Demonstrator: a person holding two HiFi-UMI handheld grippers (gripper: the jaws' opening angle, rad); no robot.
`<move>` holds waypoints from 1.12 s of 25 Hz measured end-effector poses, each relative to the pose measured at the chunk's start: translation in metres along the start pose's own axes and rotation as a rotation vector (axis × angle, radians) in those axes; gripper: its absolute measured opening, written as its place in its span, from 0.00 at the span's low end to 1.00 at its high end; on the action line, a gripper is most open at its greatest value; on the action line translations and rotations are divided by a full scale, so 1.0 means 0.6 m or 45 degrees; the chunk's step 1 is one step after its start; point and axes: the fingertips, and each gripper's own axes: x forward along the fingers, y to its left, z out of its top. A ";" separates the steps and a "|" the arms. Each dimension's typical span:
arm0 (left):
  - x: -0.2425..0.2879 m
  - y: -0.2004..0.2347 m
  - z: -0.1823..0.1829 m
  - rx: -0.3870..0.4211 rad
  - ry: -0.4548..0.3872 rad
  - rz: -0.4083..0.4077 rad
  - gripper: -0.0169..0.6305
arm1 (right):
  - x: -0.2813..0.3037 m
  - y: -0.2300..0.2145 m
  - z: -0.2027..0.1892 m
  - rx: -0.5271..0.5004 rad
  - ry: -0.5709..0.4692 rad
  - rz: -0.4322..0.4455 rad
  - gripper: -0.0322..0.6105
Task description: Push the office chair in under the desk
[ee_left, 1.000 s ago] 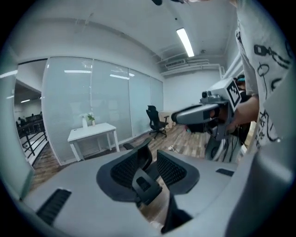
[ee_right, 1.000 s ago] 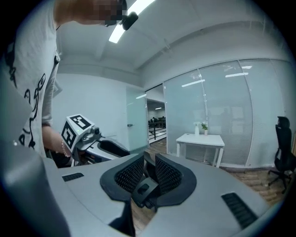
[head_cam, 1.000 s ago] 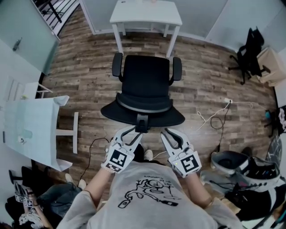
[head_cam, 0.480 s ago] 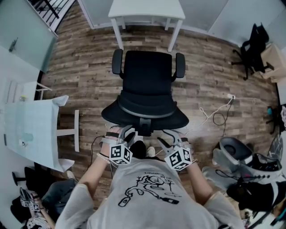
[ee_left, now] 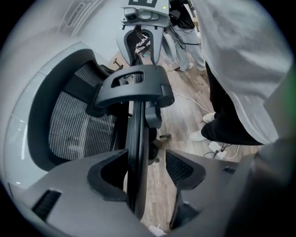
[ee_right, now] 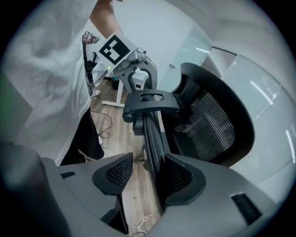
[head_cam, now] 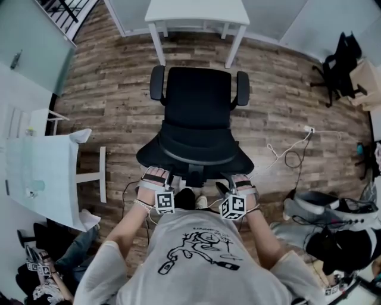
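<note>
Black chair [head_cam: 196, 113] stands just short of the desk [head_cam: 196, 12], seat not yet under it. Left gripper [ee_left: 149, 172] and right gripper [ee_right: 144, 175], jaws just opened wide, each straddle its back rim [ee_left: 136, 152] unclamped, evidently set for a two-handed push. Only the gripper views show that rim between the jaws; only the head view shows the gap to the desk.

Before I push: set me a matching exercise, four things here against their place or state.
1 office chair
2 desk
3 left gripper
4 spare chair

A white, by the far wall
B at the far right
C jaws apart astride the backrest's top edge
D black, before the desk, not under it

Pairs: 1-D, 2-A, 3-C, 4-B.
The left gripper's jaws have just been opening.
</note>
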 end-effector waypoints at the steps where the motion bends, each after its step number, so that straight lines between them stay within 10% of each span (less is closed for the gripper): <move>1: 0.008 0.003 -0.002 0.008 0.008 0.020 0.40 | 0.007 -0.005 -0.006 -0.021 0.010 -0.023 0.40; 5: 0.023 0.022 -0.003 -0.013 0.006 0.050 0.21 | 0.022 -0.017 -0.017 -0.064 0.027 -0.048 0.26; 28: 0.090 0.100 -0.020 -0.072 0.009 0.018 0.20 | 0.081 -0.110 -0.032 -0.045 0.105 -0.013 0.25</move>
